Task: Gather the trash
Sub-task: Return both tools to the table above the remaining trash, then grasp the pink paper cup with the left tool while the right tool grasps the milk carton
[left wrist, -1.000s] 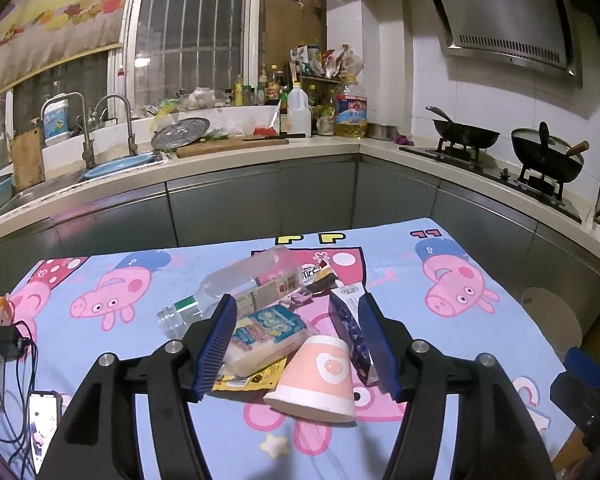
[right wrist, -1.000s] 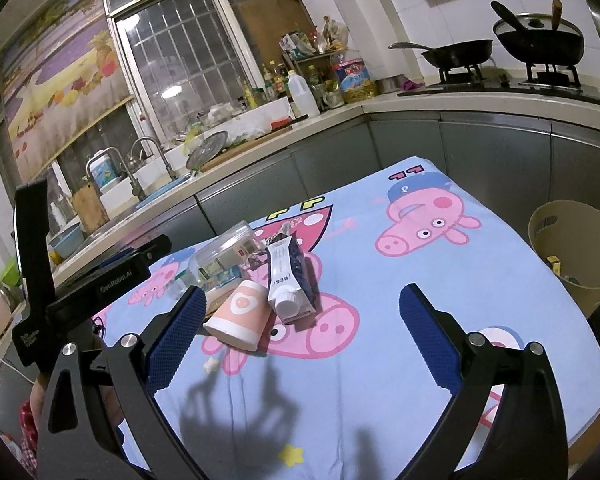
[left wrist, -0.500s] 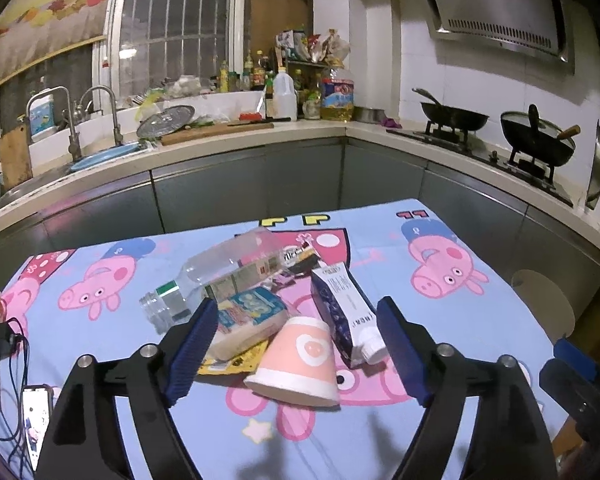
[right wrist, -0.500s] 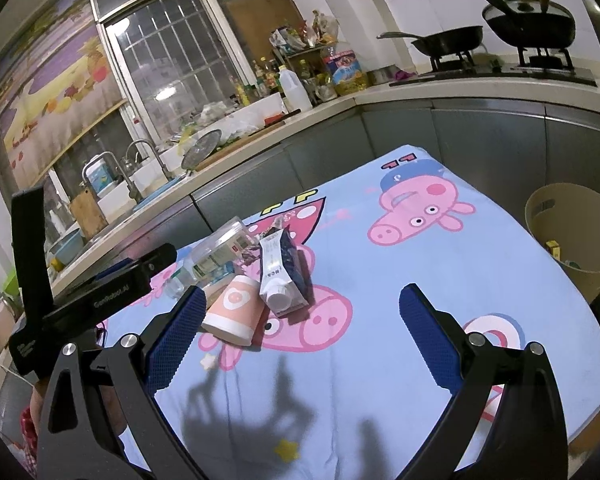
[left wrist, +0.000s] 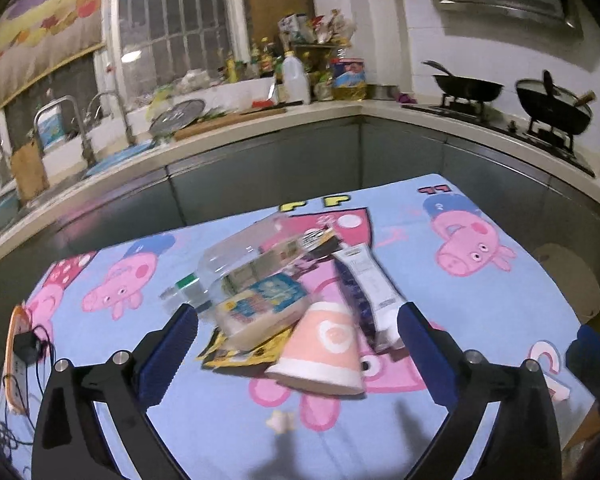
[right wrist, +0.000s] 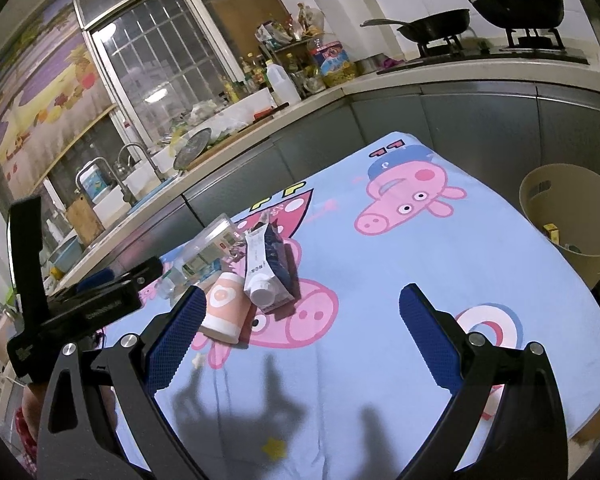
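Left wrist view shows the left gripper [left wrist: 296, 344] with its jaws spread wide and holding nothing, hovering over a heap of trash near the middle of the table [left wrist: 500, 320], which wears a blue cartoon-pig cloth. One pink paper cup [left wrist: 324, 350] lies on its side at the near edge of the heap, mouth toward the camera; what is inside it cannot be seen. One milk carton [left wrist: 370, 292] lies flat just beside the cup, toward the table's right edge. One clear plastic bottle [left wrist: 236, 264] lies on its side at the far side of the heap and looks empty. One blue-and-white snack packet [left wrist: 262, 306] rests across the bottle's near side, on top of one yellow wrapper [left wrist: 242, 350]. A power strip [left wrist: 16, 360] with cables sits at the table's left edge.

Right wrist view shows the right gripper [right wrist: 300, 340] likewise wide open and empty, above bare cloth between the heap and the table's right edge. One beige bin [right wrist: 556, 208] stands off that right edge, with a few small scraps inside, one of them yellow. Two dark pans [right wrist: 516, 4] sit on the stove.
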Demonstrator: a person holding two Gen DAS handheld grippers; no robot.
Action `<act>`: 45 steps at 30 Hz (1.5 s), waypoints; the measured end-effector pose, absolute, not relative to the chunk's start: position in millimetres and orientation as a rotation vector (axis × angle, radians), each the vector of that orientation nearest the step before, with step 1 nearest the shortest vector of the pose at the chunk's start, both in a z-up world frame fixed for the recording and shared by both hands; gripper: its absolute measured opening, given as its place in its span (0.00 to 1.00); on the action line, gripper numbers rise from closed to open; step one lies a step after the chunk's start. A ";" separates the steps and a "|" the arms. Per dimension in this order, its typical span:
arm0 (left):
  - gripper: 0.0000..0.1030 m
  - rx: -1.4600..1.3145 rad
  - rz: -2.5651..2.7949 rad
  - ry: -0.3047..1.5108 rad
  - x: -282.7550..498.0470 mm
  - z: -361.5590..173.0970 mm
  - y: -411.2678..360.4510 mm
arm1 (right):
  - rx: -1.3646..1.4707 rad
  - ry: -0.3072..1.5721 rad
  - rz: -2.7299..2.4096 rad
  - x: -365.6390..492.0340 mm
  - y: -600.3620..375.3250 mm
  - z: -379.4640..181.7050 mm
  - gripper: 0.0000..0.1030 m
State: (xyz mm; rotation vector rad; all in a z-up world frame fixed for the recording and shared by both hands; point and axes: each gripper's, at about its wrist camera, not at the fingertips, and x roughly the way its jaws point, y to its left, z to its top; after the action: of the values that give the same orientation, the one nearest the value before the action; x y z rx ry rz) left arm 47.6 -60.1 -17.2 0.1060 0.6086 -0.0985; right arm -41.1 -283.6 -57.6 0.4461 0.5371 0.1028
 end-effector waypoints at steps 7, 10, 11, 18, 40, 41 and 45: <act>0.96 -0.038 -0.012 0.664 -0.7 -45.7 -17.5 | 0.474 0.560 0.096 -34.8 -289.9 -67.0 0.93; 0.96 -0.028 -0.024 0.711 -21.4 -63.1 -21.6 | 0.474 0.580 0.115 -29.2 -284.4 -71.8 0.93; 0.96 -0.026 -0.029 0.720 -24.4 -65.4 -21.8 | 0.469 0.584 0.122 -28.1 -283.2 -72.5 0.93; 0.96 -0.088 -0.121 0.788 -21.2 -78.7 -19.0 | 0.422 0.610 0.171 -17.6 -272.7 -77.3 0.93; 0.60 -0.565 -0.428 1.058 102.2 -108.0 -16.9 | 0.298 0.764 0.356 131.7 -212.2 -97.7 0.70; 0.56 -0.571 -0.421 1.058 104.5 -109.2 -16.1 | 0.286 0.784 0.338 140.3 -207.1 -103.4 0.70; 0.15 -0.582 -0.422 1.054 113.9 -114.9 -17.3 | 0.264 0.861 0.350 157.7 -196.8 -124.7 0.54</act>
State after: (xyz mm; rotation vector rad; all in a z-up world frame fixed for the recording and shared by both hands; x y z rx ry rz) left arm 113.9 -17.3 -114.9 -0.5823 1.0538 -0.4223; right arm 157.7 -196.8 -124.7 0.2644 0.8608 0.3501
